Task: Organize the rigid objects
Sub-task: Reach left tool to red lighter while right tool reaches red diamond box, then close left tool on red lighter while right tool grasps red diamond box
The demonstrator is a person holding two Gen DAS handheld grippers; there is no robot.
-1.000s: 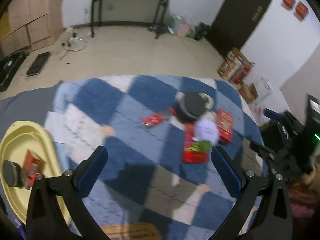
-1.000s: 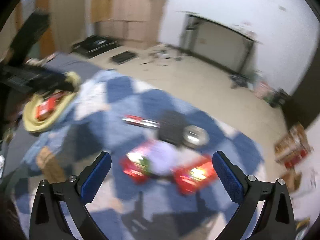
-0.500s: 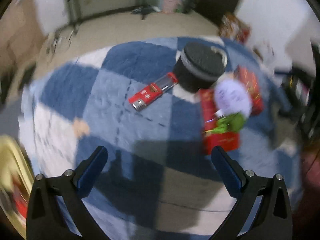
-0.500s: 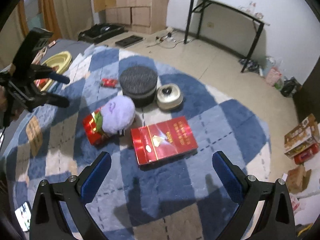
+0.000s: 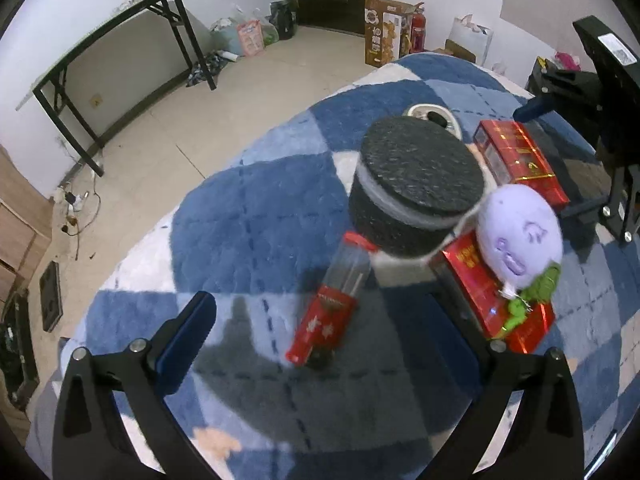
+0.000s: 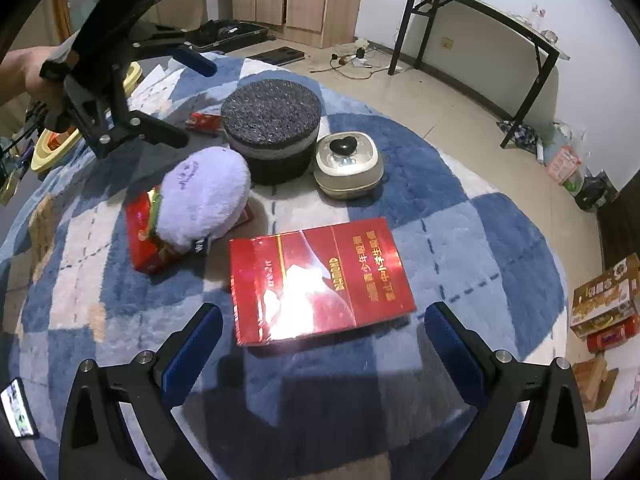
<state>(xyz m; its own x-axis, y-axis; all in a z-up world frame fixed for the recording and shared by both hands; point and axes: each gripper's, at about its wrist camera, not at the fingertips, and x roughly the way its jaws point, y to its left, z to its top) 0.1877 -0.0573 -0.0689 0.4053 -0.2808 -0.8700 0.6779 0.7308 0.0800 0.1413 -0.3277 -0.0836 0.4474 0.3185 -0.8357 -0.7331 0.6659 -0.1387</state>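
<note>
Red boxes [image 6: 320, 280] and a small red tube [image 5: 332, 308] lie on the blue checked rug [image 6: 460, 208] — both tongs, left [image 5: 324, 320] and right [image 6: 320, 328], released, grasping nothing.

Blue-and-white checked rug [image 6: 460, 216]; red carton [image 6: 320, 280]; lilac plush [image 6: 204, 196].

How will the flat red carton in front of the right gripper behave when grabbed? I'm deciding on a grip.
The flat red carton is probably stiff, given its crisp edges. Its glossy wrap glares, so the pads may slip. It lies flat on the soft rug, so it is unlikely to roll or tip. The right gripper is open.
</note>
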